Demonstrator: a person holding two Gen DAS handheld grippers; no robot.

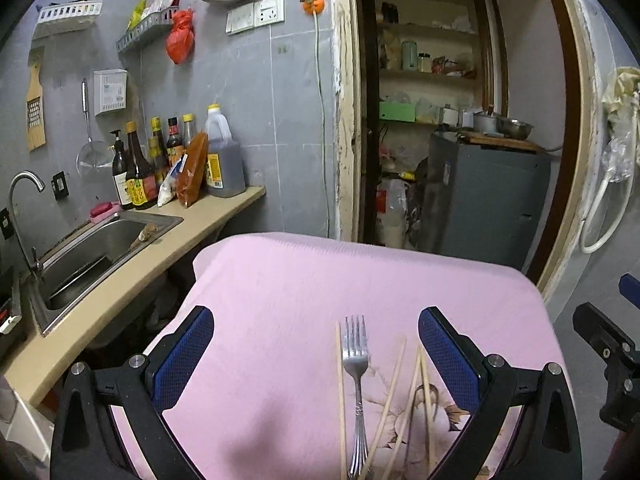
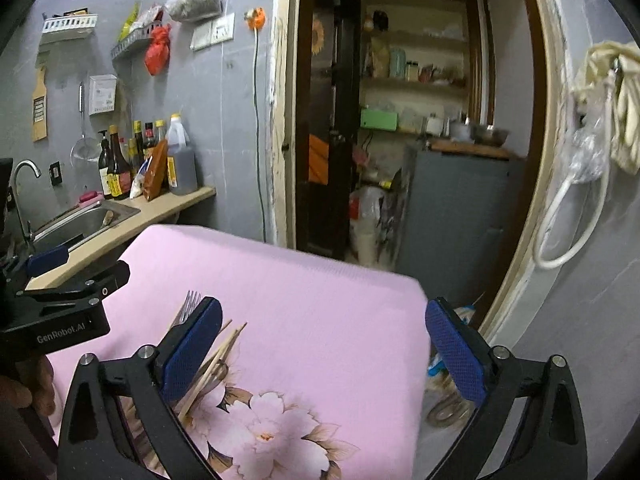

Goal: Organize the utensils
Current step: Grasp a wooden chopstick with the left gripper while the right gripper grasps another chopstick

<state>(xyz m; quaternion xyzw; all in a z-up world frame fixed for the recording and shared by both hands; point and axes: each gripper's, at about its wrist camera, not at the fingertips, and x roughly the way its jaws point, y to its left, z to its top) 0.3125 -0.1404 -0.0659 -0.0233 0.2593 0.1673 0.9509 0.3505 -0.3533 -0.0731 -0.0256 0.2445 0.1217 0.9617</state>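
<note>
On the pink cloth, 1 fork and seemingly 4 chopsticks lie loose and unsorted between the spread, empty left gripper, with the right gripper likewise spread, so sorting looks barely begun.

From my remote feed, grey tiled walls enclose a cramped kitchen, a steel sink set in a beige counter lined with sauce bottles. Beyond the peeling doorframe, I see pantry shelves above a grey cabinet.
</note>
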